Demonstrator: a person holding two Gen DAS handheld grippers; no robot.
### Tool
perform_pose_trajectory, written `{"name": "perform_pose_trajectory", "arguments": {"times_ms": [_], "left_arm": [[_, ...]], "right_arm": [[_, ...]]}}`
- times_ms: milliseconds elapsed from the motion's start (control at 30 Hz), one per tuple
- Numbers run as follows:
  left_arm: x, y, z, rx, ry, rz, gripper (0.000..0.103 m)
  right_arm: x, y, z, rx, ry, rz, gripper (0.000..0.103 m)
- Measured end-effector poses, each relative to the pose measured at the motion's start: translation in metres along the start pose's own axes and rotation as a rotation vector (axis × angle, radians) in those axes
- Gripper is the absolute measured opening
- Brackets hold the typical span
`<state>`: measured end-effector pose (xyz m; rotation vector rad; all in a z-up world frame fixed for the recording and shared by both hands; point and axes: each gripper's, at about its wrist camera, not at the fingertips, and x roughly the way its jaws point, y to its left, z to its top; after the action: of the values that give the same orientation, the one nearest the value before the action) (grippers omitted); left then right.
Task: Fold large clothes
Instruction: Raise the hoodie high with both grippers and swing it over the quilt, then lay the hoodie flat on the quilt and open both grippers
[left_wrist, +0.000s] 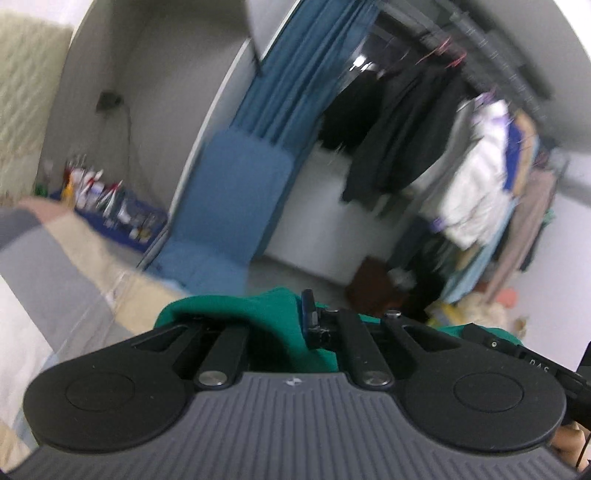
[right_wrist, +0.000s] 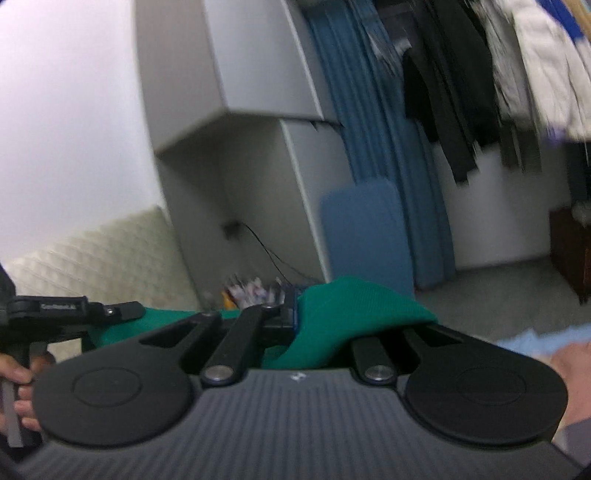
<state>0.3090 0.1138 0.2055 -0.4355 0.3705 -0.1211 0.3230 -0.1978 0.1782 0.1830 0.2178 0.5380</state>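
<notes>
Green garment (left_wrist: 273, 317) in both closed tools.

Below my left camera I see a bed (left_wrist: 55, 258), blurred, its cover in grey, beige and white blocks, bare where visible, grey floor (left_wrist: 295, 273) beyond.

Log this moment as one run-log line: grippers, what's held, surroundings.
left gripper: shut on green garment | right gripper: shut on green garment, both lifted | background: blue curtain, hanging clothes | frames blurred
</notes>
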Motion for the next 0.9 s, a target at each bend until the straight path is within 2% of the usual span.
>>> {"name": "perform_pose_trajectory", "arguments": {"times_ms": [100,267,467,633,700,767,800,900], "left_arm": [[0.075,0.038,-0.031,-0.004,0.040,0.030,0.008],[0.186,0.098,-0.093,0.009,0.142,0.081,0.008],[0.278,0.145,-0.139,0.026,0.227,0.137,0.008],[0.301,0.152,-0.149,0.057,0.273,0.173,0.010],[0.294,0.146,-0.145,0.052,0.280,0.175,0.020],[0.288,0.142,-0.143,0.054,0.302,0.162,0.057],[0.272,0.131,-0.139,0.059,0.306,0.159,0.061],[0.242,0.112,-0.131,0.088,0.305,0.162,0.062]], "right_arm": [[0.056,-0.029,-0.043,0.030,0.022,-0.024,0.009],[0.134,-0.065,-0.122,0.037,0.112,-0.088,0.009],[0.194,-0.095,-0.190,0.043,0.227,-0.131,0.010],[0.217,-0.104,-0.207,0.084,0.281,-0.154,0.012],[0.224,-0.108,-0.210,0.096,0.289,-0.157,0.013],[0.223,-0.107,-0.207,0.113,0.289,-0.152,0.017],[0.219,-0.105,-0.205,0.122,0.289,-0.149,0.027],[0.205,-0.103,-0.198,0.139,0.296,-0.130,0.045]]}}
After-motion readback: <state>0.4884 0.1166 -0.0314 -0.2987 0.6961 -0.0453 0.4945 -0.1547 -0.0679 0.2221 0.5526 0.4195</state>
